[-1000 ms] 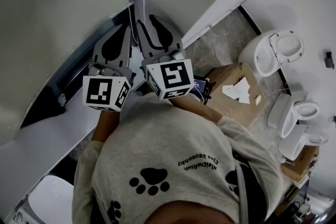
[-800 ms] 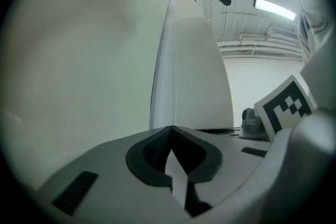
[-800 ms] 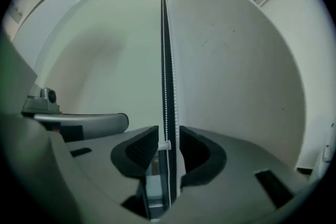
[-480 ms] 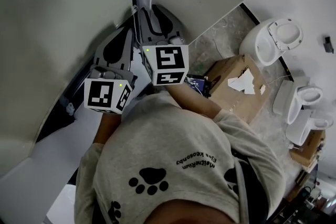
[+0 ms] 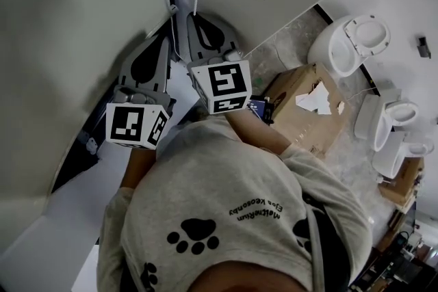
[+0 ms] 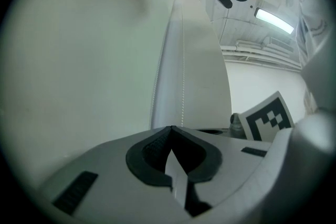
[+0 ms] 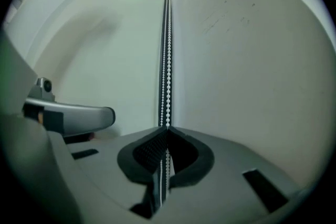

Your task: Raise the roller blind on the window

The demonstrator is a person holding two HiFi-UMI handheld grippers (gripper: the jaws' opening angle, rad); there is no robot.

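Nearest in the head view is the person's grey shirt (image 5: 219, 215), printed with paw marks. Just beyond it both grippers are held up side by side toward the window. The left gripper (image 5: 166, 39) sits a little nearer the body, and the right gripper (image 5: 196, 17) reaches further.

In the left gripper view the jaws are together with their tips touching. A beaded strand rises just right of the tips, and I cannot tell whether it is pinched there.

In the right gripper view the jaws are clamped on the chain (image 7: 167, 60). The beads run between the dark pads and come out at the tips. From there they go straight up as two strands close together.

In the head view one strand climbs from the right gripper's tip to the top edge. A second strand climbs beside it, above the left gripper.

The blind (image 5: 75, 17) is the broad pale sheet left of the chain. It is lowered, and its bottom edge meets a dark strip where a handle (image 5: 85, 141) sits. Below that strip lies a white ledge (image 5: 55, 215).

Farthest off, down on the floor at the right, a cardboard box (image 5: 308, 102) stands open. A white toilet (image 5: 349, 44) stands past it, with more white fixtures beside it.
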